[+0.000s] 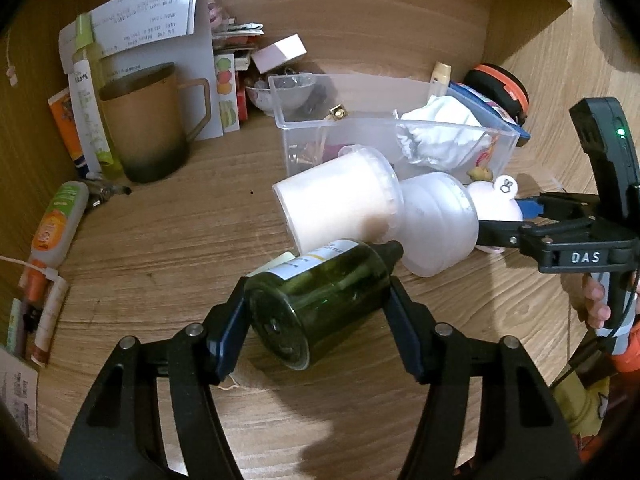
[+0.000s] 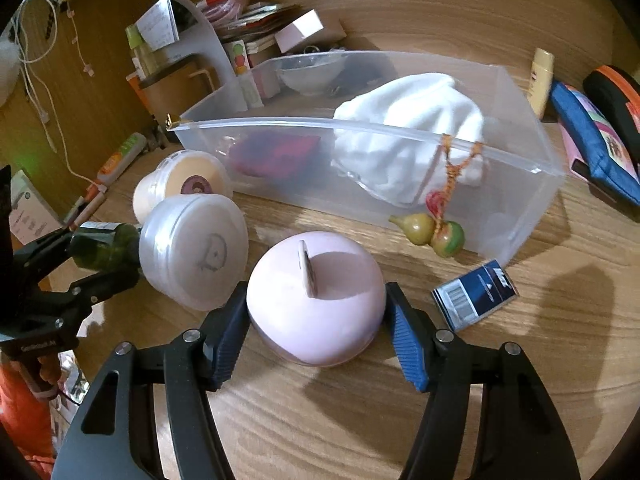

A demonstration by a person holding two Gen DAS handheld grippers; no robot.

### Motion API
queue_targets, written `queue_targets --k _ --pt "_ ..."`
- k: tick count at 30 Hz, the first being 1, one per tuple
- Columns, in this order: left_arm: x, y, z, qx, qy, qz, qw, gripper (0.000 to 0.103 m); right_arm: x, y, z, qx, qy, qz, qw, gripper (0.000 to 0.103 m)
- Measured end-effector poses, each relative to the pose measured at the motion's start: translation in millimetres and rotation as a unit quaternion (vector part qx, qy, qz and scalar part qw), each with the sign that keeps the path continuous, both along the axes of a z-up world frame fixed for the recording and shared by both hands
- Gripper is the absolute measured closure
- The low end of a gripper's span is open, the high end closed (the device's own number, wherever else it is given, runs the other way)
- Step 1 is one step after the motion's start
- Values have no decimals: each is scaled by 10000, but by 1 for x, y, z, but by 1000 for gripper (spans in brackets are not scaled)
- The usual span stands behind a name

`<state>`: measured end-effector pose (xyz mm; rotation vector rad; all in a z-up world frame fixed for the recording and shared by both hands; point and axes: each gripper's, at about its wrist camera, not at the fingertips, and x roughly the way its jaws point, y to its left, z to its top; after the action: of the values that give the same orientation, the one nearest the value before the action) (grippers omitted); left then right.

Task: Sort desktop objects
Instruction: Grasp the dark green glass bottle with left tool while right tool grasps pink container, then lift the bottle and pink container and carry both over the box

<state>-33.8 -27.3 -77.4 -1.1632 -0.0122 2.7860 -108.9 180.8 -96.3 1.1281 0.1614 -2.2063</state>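
Observation:
A dark green glass bottle (image 1: 320, 304) lies on its side on the wooden desk, and my left gripper (image 1: 316, 320) is shut on it, a blue pad pressed to each flank. My right gripper (image 2: 316, 320) is shut on a pale pink domed object (image 2: 316, 300) that rests on the desk. A cream tub (image 1: 336, 204) and a translucent white tub (image 1: 436, 224) lie tipped over between the two grippers, touching each other. In the right wrist view the left gripper (image 2: 88, 258) holds the bottle (image 2: 112, 246) beside the translucent tub (image 2: 192, 252).
A clear plastic bin (image 2: 320, 122) behind holds a white cloth (image 2: 408, 132), with a gourd charm (image 2: 432, 232) hanging over its front. A blue card pack (image 2: 474, 292) lies to the right. A brown mug (image 1: 152, 128), tubes (image 1: 60, 224) and papers crowd the left; a blue pouch (image 2: 592, 136) sits far right.

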Motion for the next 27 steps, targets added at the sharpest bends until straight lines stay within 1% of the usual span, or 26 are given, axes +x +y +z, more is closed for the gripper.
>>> queue_targets --k 6,14,27 --pt "6 2 5 -4 54 21 10000 39 15 10 8 -24 143 27 9999 42" --pt "14 2 16 49 233 83 9997 39 33 21 27 -29 508 7 9987 42" --pt "6 7 48 -16 510 31 9987 39 31 39 52 -150 687 -90 9975 42"
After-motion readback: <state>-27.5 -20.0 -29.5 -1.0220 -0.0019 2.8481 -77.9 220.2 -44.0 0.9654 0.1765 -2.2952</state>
